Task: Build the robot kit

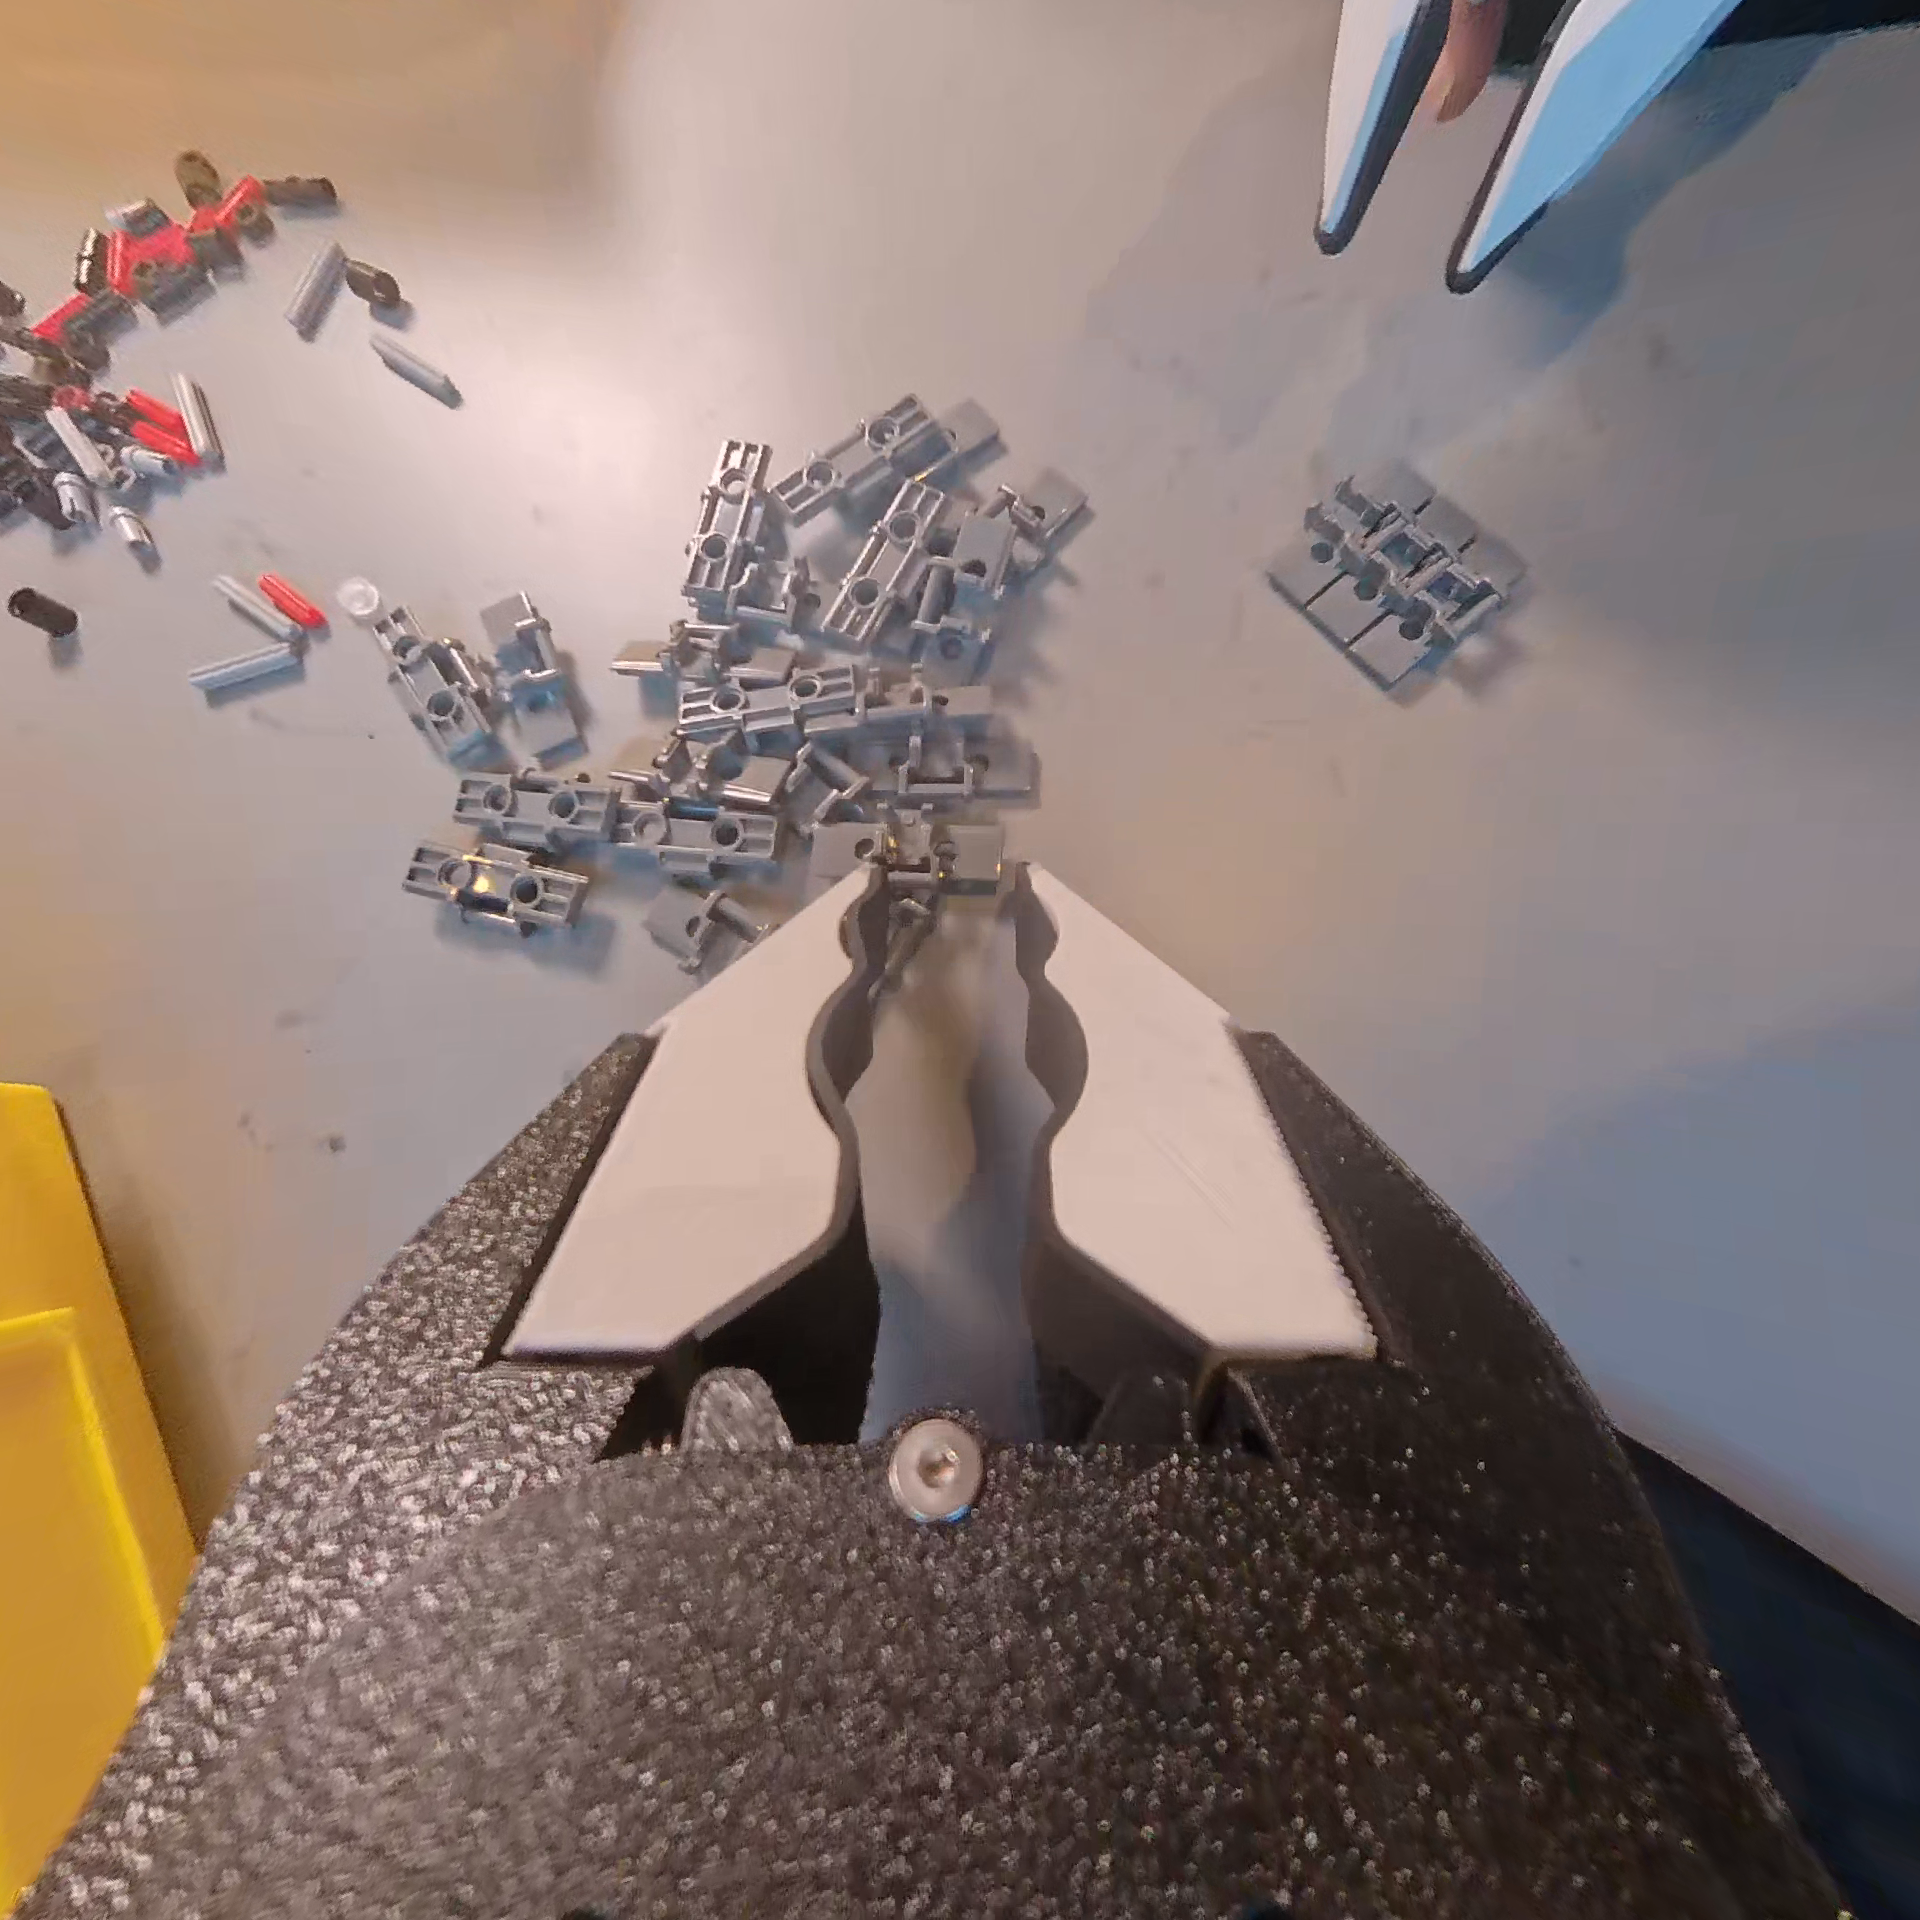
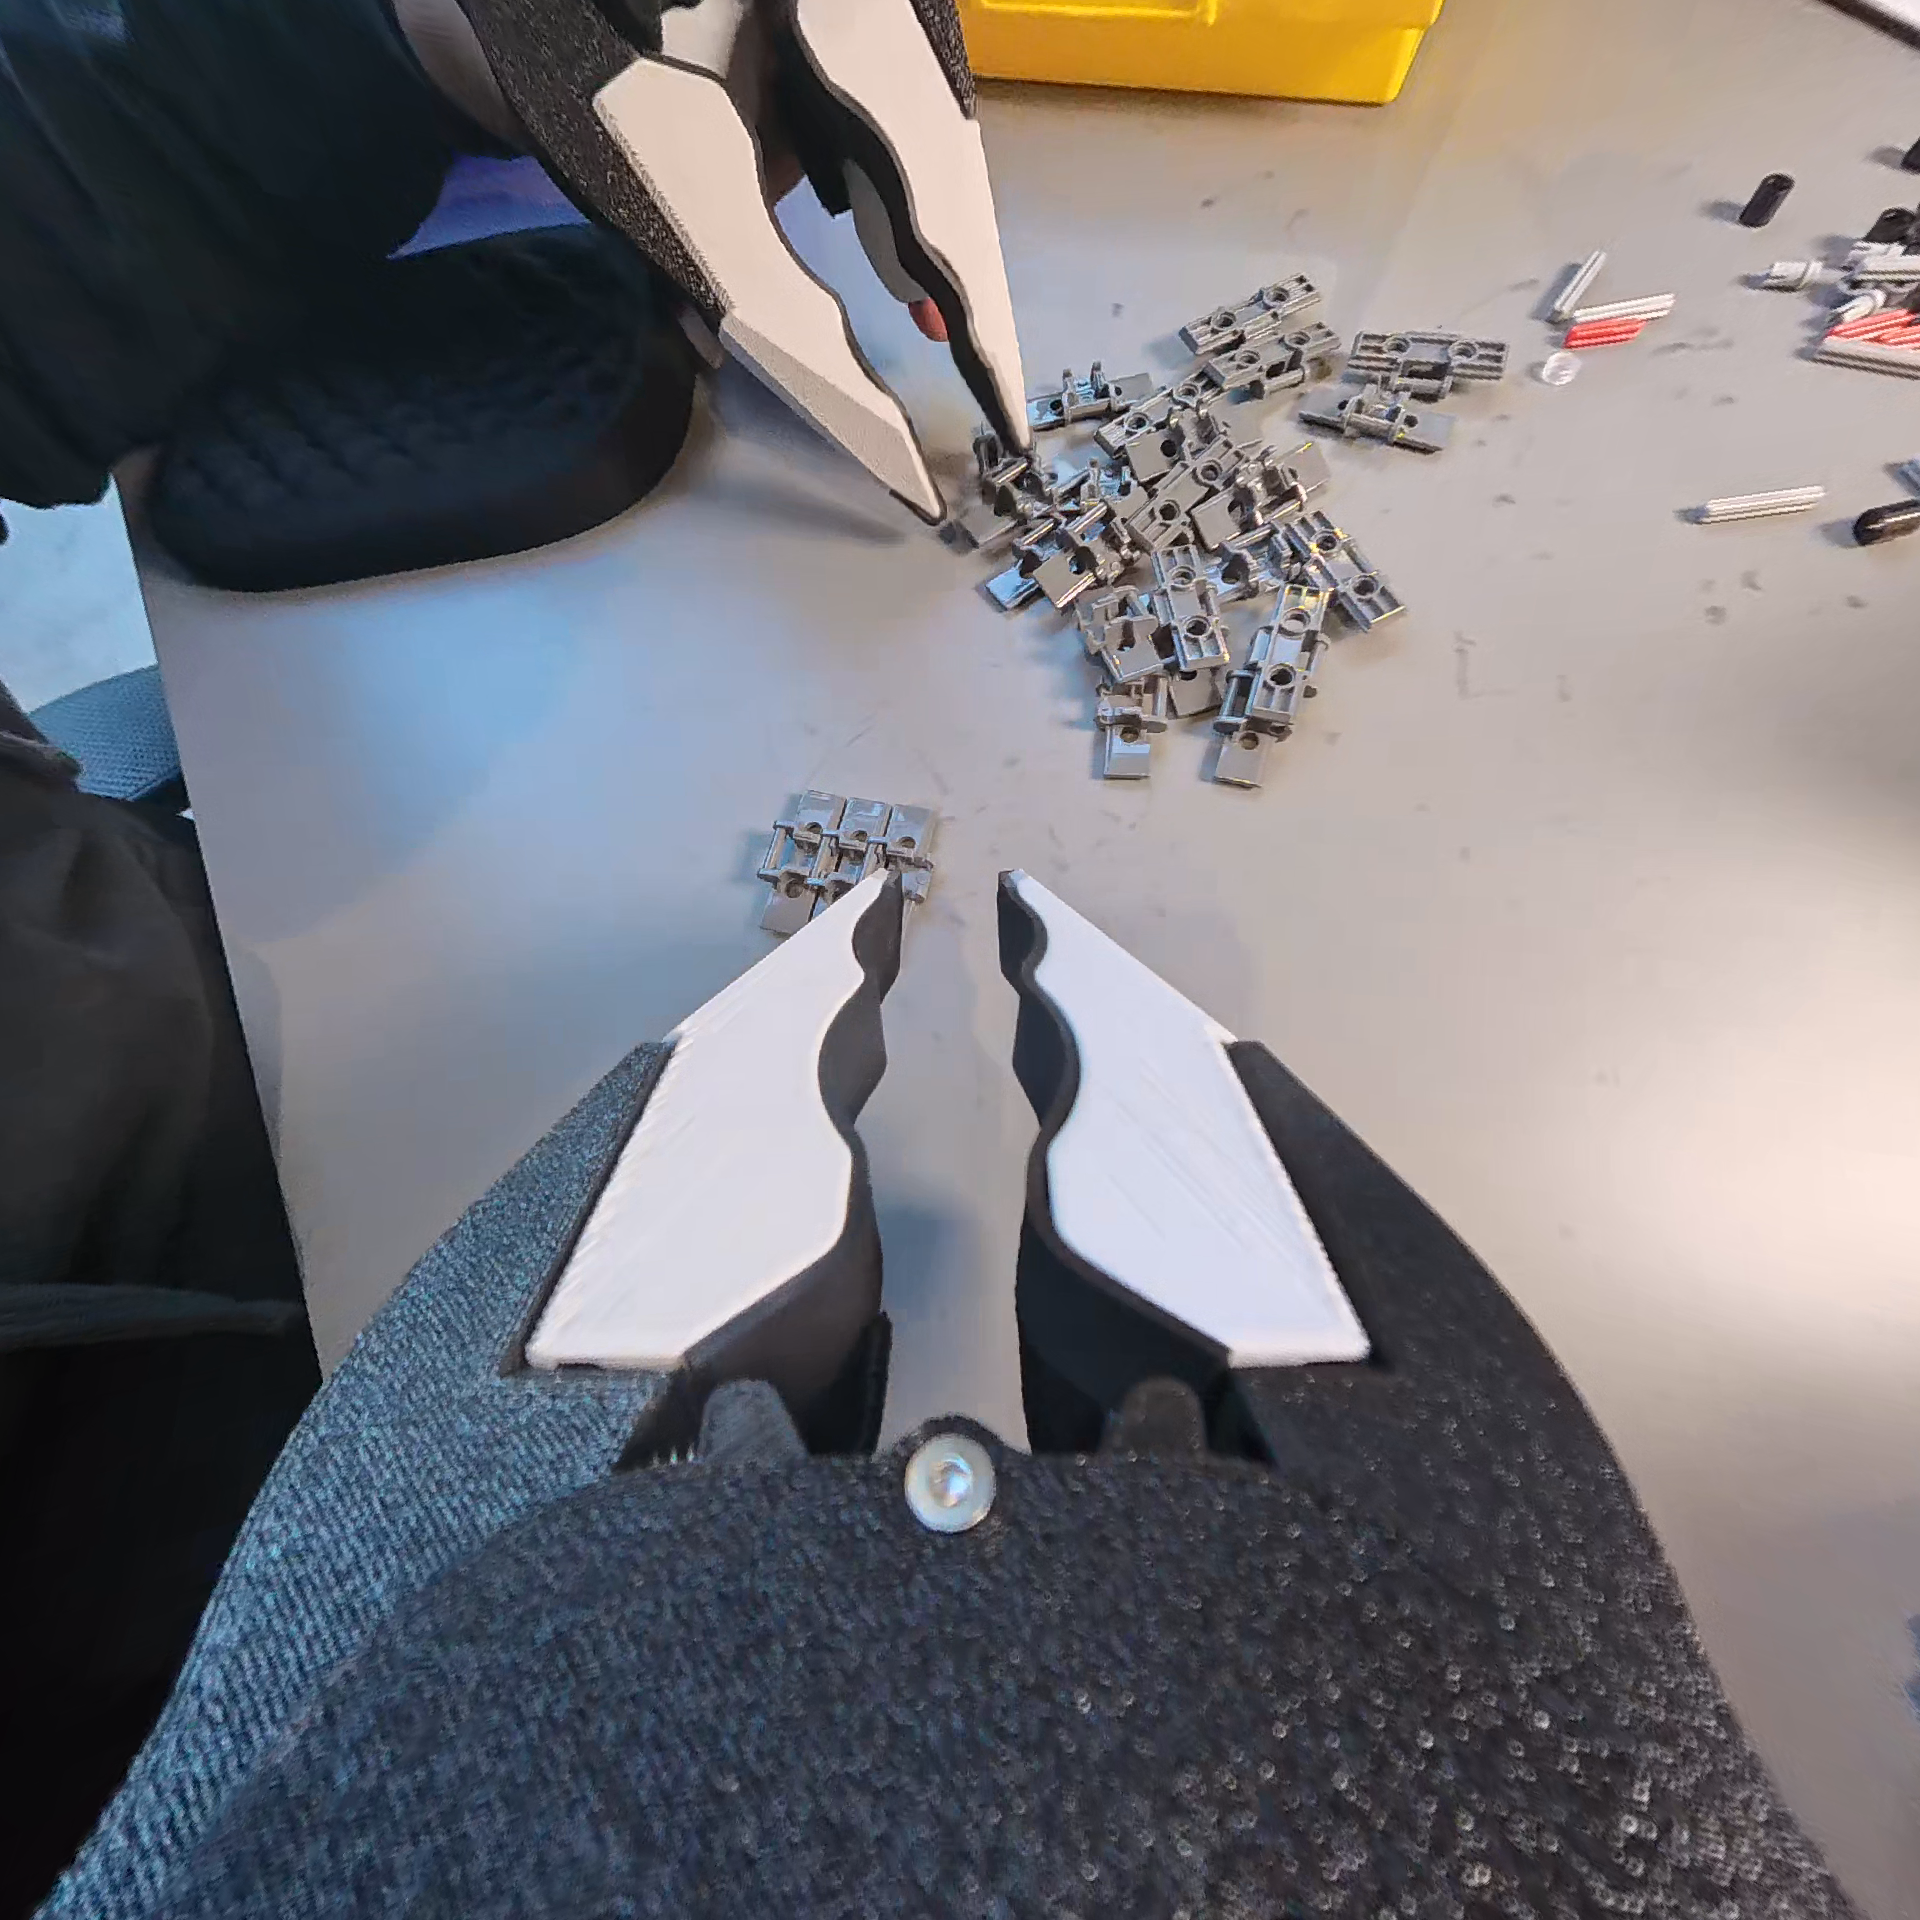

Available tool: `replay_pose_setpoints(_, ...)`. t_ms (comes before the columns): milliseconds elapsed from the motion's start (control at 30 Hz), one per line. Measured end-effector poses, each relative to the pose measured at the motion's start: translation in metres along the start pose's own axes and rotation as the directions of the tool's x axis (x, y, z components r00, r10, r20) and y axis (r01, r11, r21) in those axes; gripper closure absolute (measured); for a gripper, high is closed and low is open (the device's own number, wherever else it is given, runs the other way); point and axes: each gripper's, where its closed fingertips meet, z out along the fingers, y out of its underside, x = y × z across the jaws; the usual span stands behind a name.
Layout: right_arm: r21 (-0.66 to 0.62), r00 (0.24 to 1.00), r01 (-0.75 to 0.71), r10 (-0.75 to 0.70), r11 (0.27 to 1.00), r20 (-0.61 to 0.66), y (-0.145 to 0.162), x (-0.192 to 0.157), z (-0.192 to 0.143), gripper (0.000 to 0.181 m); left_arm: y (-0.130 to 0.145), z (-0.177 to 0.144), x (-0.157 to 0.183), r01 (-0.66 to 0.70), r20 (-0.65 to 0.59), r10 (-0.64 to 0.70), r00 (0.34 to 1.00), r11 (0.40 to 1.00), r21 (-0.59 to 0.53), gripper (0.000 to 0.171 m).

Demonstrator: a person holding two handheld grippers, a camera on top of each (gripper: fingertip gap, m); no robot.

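Observation:
A pile of loose grey track links (image 1: 831,644) lies on the grey table (image 1: 1455,935); it also shows in the right wrist view (image 2: 1195,551). My left gripper (image 1: 945,878) is open at the near edge of the pile, its tips on either side of one link (image 1: 914,857). It shows from the side in the right wrist view (image 2: 977,478). A short joined strip of three links (image 2: 847,847) lies apart from the pile (image 1: 1397,582). My right gripper (image 2: 948,883) is open and empty, its left fingertip at the strip's right edge. It also shows in the left wrist view (image 1: 1403,260).
A yellow bin (image 1: 62,1351) stands at the table's side (image 2: 1195,42). Small red, black and grey pins (image 1: 125,343) lie scattered beyond the pile (image 2: 1860,312). A person's dark clothing and a black chair seat (image 2: 416,416) sit past the table edge. Some 12 cm of space lies between my two pairs of fingers.

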Motion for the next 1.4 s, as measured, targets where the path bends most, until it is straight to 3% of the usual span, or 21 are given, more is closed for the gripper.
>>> replay_pose_setpoints(300, -0.001, 1.000, 0.013, -0.013, 1.000, 0.013, 0.001, -0.002, 0.002, 0.163, 0.001, 0.004, -0.009, -0.035, 0.057, 0.035, 0.998, 0.999, 0.003, 0.150)
replay_pose_setpoints(467, -0.006, 0.999, 0.038, -0.038, 0.999, 0.002, 0.002, -0.004, 0.003, 0.163, -0.003, 0.006, -0.009, -0.027, 0.059, 0.026, 0.998, 1.000, 0.011, 0.139)
replay_pose_setpoints(767, 0.050, 0.999, 0.038, -0.038, 0.998, -0.015, -0.011, -0.002, 0.002, 0.163, -0.004, 0.003, -0.010, -0.056, 0.086, 0.055, 0.995, 0.998, 0.014, 0.145)
replay_pose_setpoints(1033, 0.246, 0.969, -0.246, 0.229, 0.938, 0.096, -0.065, 0.000, 0.015, 0.153, -0.064, -0.020, 0.012, -0.277, 0.245, 0.221, 0.944, 0.935, 0.221, 0.145)
replay_pose_setpoints(1167, 0.232, 0.906, -0.408, 0.362, 0.883, 0.219, -0.072, -0.003, 0.024, 0.155, -0.078, -0.020, 0.023, -0.384, 0.329, 0.305, 0.894, 0.899, 0.211, 0.145)
replay_pose_setpoints(1300, 0.240, 0.866, -0.479, 0.408, 0.845, 0.290, -0.074, -0.006, 0.025, 0.164, -0.082, -0.015, 0.033, -0.440, 0.357, 0.356, 0.864, 0.878, 0.188, 0.145)
replay_pose_setpoints(1400, 0.226, 0.872, -0.468, 0.406, 0.854, 0.272, -0.070, -0.005, 0.025, 0.170, -0.082, -0.012, 0.036, -0.452, 0.364, 0.369, 0.855, 0.874, 0.177, 0.146)
